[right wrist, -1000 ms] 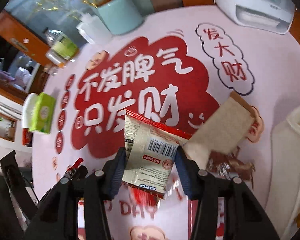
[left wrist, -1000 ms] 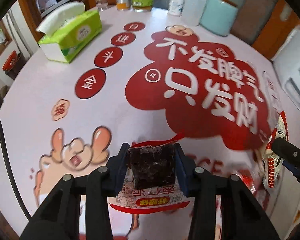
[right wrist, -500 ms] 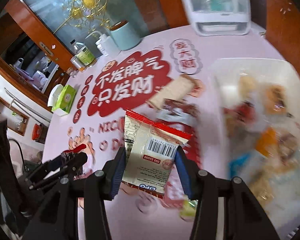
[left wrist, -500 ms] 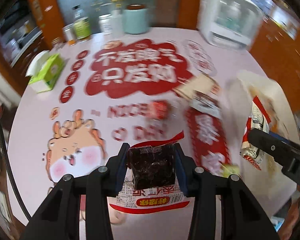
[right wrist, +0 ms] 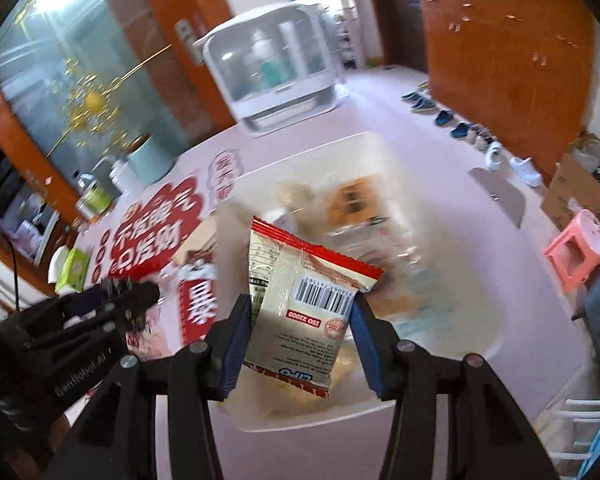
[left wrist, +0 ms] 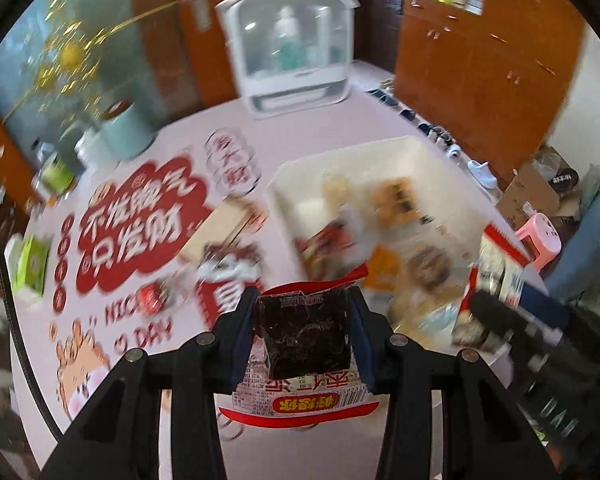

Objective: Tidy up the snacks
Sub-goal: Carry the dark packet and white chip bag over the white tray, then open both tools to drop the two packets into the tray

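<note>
Above the table's right-hand edge, a dark jelly-like snack in a clear red-trimmed wrapper (left wrist: 302, 330) is clamped in the left gripper (left wrist: 304, 320); a cream foil packet with red edging (right wrist: 300, 304) is pinched by the right gripper (right wrist: 300, 320), evidently for dropping into the white rectangular plastic bin (right wrist: 496, 332) underneath.
</note>
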The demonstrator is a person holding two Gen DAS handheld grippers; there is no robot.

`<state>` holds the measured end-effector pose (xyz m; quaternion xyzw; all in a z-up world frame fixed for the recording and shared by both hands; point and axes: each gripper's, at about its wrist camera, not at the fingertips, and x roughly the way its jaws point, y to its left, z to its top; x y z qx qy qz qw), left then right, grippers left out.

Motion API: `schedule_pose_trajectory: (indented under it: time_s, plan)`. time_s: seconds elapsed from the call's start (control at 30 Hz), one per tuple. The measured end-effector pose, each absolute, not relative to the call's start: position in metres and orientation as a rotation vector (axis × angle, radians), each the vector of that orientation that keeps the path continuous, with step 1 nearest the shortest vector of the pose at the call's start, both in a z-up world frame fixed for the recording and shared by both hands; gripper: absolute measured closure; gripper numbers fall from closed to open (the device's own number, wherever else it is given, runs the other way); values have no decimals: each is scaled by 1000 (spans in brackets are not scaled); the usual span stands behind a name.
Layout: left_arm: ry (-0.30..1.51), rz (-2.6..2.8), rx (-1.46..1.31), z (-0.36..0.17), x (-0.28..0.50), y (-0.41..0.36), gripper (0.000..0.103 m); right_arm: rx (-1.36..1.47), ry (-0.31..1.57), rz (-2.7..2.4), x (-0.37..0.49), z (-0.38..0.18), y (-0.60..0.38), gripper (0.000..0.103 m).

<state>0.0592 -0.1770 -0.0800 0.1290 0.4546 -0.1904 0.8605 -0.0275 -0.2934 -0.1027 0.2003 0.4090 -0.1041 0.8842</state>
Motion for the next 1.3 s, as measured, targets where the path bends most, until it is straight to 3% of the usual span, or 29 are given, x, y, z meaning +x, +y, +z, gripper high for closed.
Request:
schedule_pose_trajectory:
  time_s: [0.3, 0.57, 0.63, 0.77, 1.3]
  plan:
    - [940, -408, 294, -75, 72, -249, 61, 387, 824, -265, -33, -106, -330, 53]
    - [979, -361, 323, -92, 91, -262, 60, 314, 854, -293, -15, -124, -336, 51]
    - [1001, -360, 322, -98, 95, -263, 55, 323, 869, -276, -11, -128, -337, 49]
    - [1029, -340, 283, -103, 102, -257, 21, 333, 886, -276, -9, -133, -337, 29]
    - [954, -260, 229, -87, 92, -193, 20, 281, 800, -327, -17, -112, -299, 28]
